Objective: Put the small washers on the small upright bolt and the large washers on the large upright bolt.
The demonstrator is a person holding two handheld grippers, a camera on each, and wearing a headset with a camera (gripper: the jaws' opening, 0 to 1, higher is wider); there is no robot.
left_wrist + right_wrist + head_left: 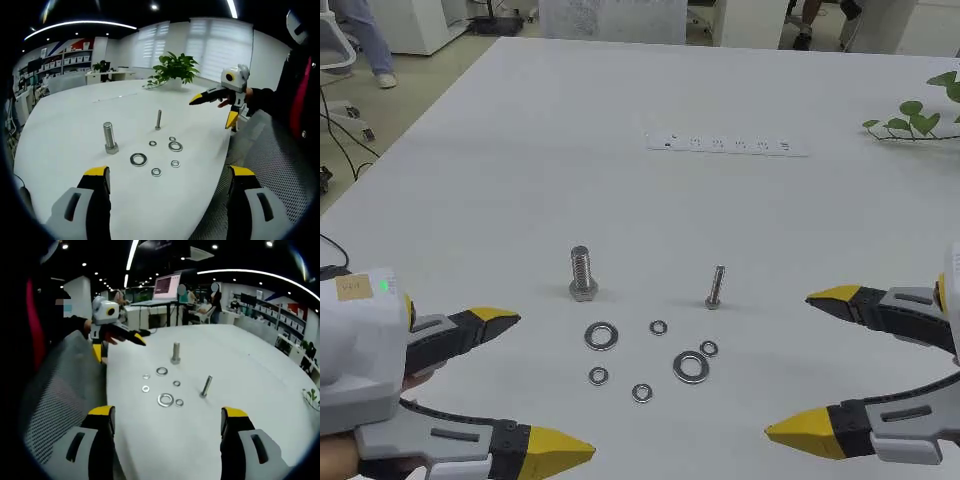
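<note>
A large upright bolt [582, 275] [109, 137] [175, 353] and a thin small upright bolt [716, 288] [158, 120] [205, 386] stand on the white table [620, 190]. In front of them lie two large washers [601, 336] [691, 367] and several small washers [658, 327] [598, 376], all flat and loose. My left gripper [540, 385] [169, 172] hovers open at the near left of the washers. My right gripper [795, 365] [168, 412] is open at the near right. Both hold nothing.
A white power strip [728, 144] lies further back on the table. A leafy plant [920, 115] [172, 70] stands at the far right edge. Office chairs and people are beyond the far edge. The table's near edge is just below the grippers.
</note>
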